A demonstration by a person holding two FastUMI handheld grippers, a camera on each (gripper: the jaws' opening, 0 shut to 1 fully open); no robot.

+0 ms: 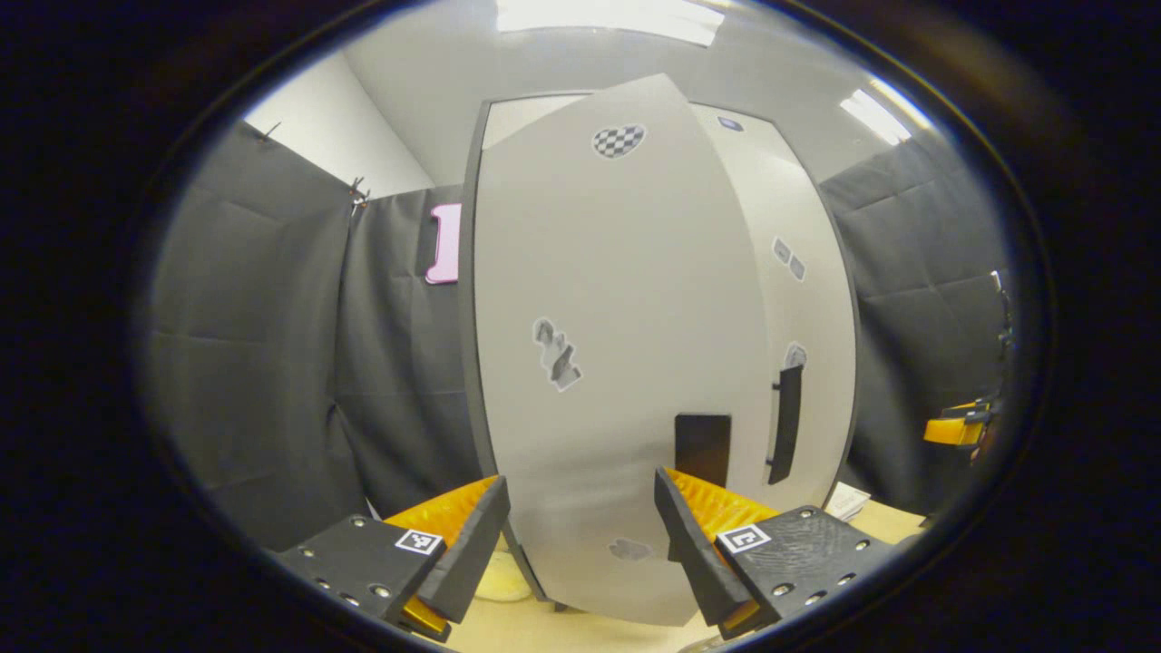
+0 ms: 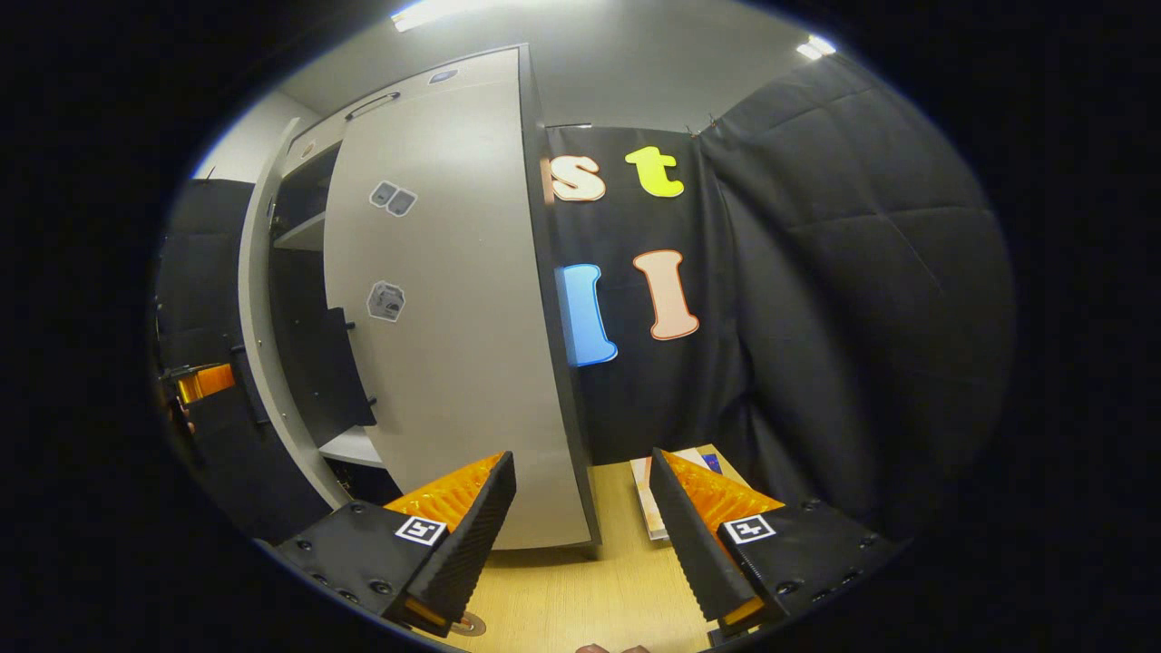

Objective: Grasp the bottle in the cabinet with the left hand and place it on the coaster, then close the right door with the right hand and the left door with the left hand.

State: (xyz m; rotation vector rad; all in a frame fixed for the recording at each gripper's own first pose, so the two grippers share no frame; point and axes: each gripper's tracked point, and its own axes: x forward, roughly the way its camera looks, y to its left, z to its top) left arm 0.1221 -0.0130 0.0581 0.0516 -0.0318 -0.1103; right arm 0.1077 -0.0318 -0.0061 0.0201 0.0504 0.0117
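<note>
The left gripper is holding its jaws spread wide with nothing between them, and it is facing the outer face of the cabinet's left door, which is standing partly swung out and close in front of it. A dark handle is sitting on that door just above the gripper's right finger, and a few small stickers are dotting the panel. Beyond its edge the right door is lying flatter against the cabinet, carrying its own dark handle.

The right gripper is likewise holding its jaws apart and empty, hovering over the wooden tabletop in front of the right door, which looks shut or nearly so. To the side of it, the left door is standing ajar, and the gap is showing dark shelves inside. Some flat printed cards are lying on the table beside the cabinet's foot.

I cannot tell where the bottle or the coaster is.
</note>
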